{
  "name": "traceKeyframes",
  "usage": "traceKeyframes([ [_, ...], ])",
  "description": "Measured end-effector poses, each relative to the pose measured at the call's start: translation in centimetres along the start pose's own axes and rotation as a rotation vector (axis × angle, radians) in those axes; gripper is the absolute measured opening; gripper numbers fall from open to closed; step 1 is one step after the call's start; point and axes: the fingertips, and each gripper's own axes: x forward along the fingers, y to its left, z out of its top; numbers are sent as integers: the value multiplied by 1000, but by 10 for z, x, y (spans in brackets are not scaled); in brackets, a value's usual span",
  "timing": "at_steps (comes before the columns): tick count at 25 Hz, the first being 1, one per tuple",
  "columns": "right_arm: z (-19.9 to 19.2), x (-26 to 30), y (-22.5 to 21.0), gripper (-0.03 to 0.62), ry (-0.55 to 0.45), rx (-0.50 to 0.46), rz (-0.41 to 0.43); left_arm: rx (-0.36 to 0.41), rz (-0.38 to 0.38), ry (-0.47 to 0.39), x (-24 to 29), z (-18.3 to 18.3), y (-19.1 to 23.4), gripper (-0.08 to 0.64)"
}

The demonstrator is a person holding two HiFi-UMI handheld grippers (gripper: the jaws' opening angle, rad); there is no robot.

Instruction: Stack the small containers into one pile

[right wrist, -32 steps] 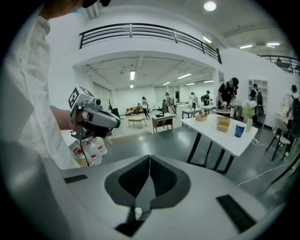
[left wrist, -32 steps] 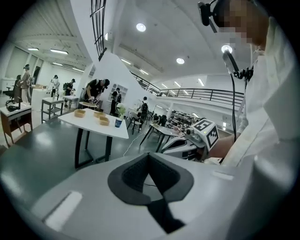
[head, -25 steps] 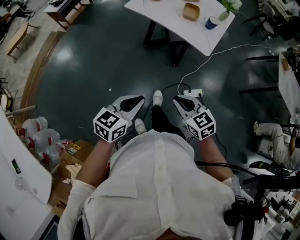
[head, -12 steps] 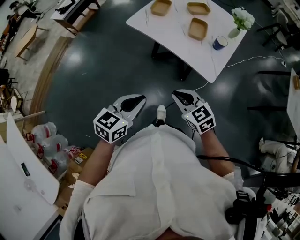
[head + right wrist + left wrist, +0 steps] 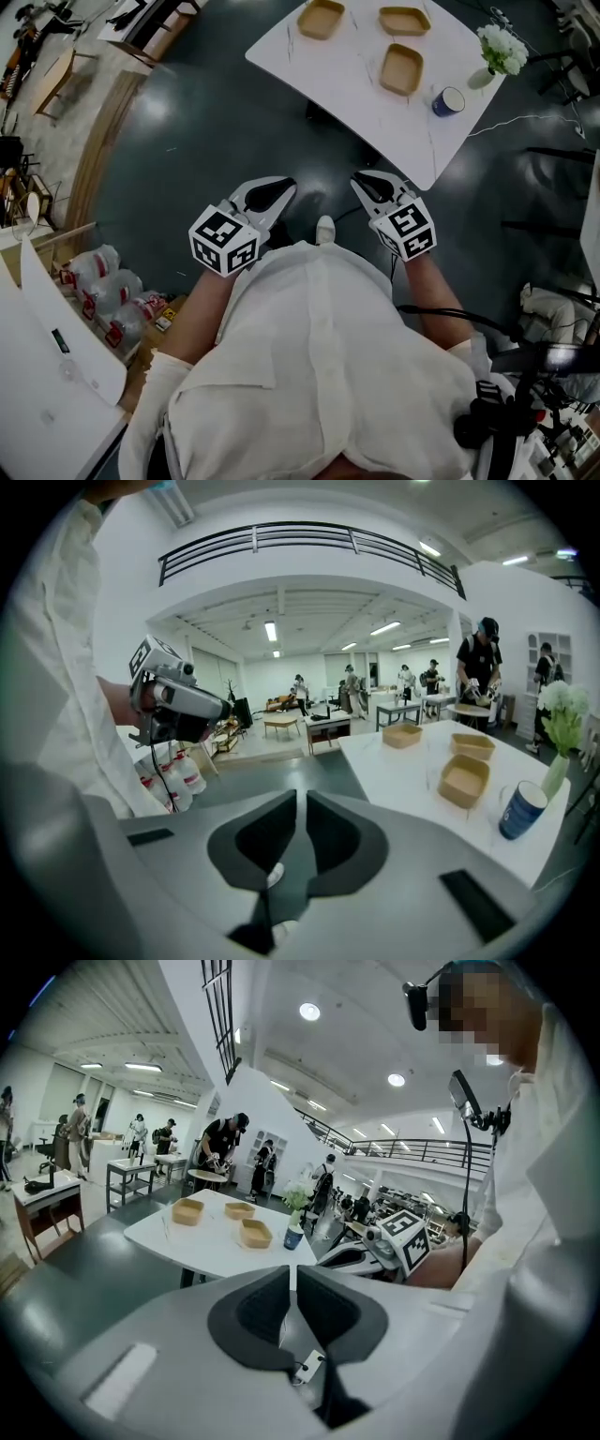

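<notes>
Three small brown containers lie apart on the white table (image 5: 347, 75): one at the far left (image 5: 322, 18), one at the far right (image 5: 404, 19), one nearer (image 5: 401, 68). They also show in the left gripper view (image 5: 254, 1233) and the right gripper view (image 5: 464, 780). My left gripper (image 5: 273, 192) and right gripper (image 5: 367, 183) hang over the dark floor, short of the table's near edge. Both are shut with nothing between the fingers. Neither touches a container.
A blue cup (image 5: 448, 100) and a vase of white flowers (image 5: 502, 52) stand near the table's right corner. Water bottles (image 5: 108, 291) and a cardboard box lie on the floor at left. A cable (image 5: 525, 120) runs across the floor at right. People stand at tables far behind.
The person has walked toward the white table, which now shows all three containers. Both grippers have come closer to its near edge and stay shut.
</notes>
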Motion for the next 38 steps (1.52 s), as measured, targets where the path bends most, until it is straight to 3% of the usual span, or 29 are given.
traceKeyframes([
  [7,16,33,-58,6,17,50,-101,11,-60,3,33,29,58,8],
  [17,52,89,-144,6,39,205,-307,64,-216,74,70,79,162,8],
  [25,72,129,-175,6,42,274,-404,68,-296,114,87,100,227,8],
  [30,77,128,-176,6,38,326,-442,37,-334,174,116,104,236,9],
  [38,71,82,-215,5,-7,348,-474,2,-362,259,216,114,202,9],
])
